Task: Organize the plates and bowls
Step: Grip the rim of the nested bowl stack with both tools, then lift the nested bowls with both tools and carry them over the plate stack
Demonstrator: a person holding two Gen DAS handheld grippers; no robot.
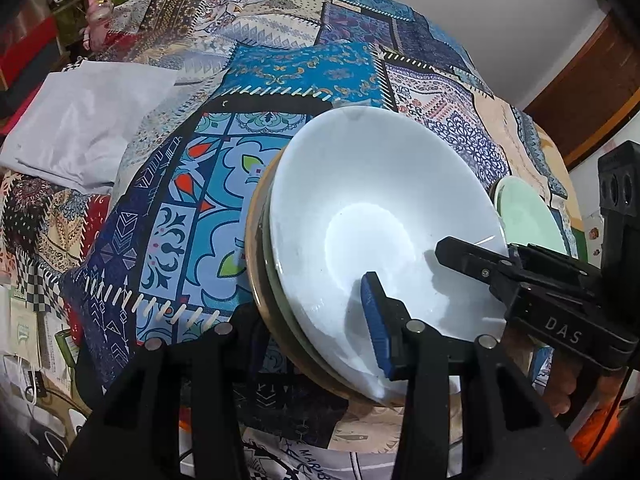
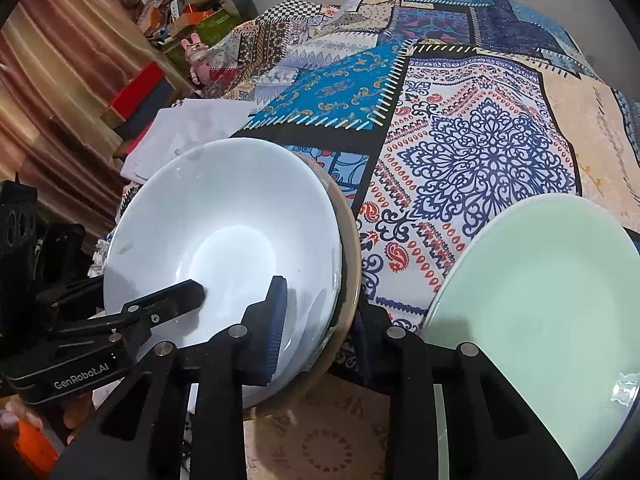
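A white bowl (image 1: 360, 184) lies tilted on top of a nested stack, with a greenish bowl and a tan bowl (image 1: 256, 248) beneath it. My left gripper (image 1: 304, 308) is shut on the near rim of this stack. Its blue pad presses the white bowl's inner wall; the other finger is hidden outside the stack. In the right wrist view the same white bowl (image 2: 224, 224) is held at its right rim by my right gripper (image 2: 324, 304), one pad inside and the other against the tan bowl (image 2: 352, 264). A pale green plate (image 2: 540, 320) lies to the right.
A patchwork tablecloth (image 2: 460, 152) covers the table. A folded white cloth (image 1: 80, 128) lies at the far left. Boxes and clutter (image 2: 132, 92) stand beyond the table's left edge. The green plate (image 1: 524, 216) sits just behind the right gripper's finger (image 1: 464, 256).
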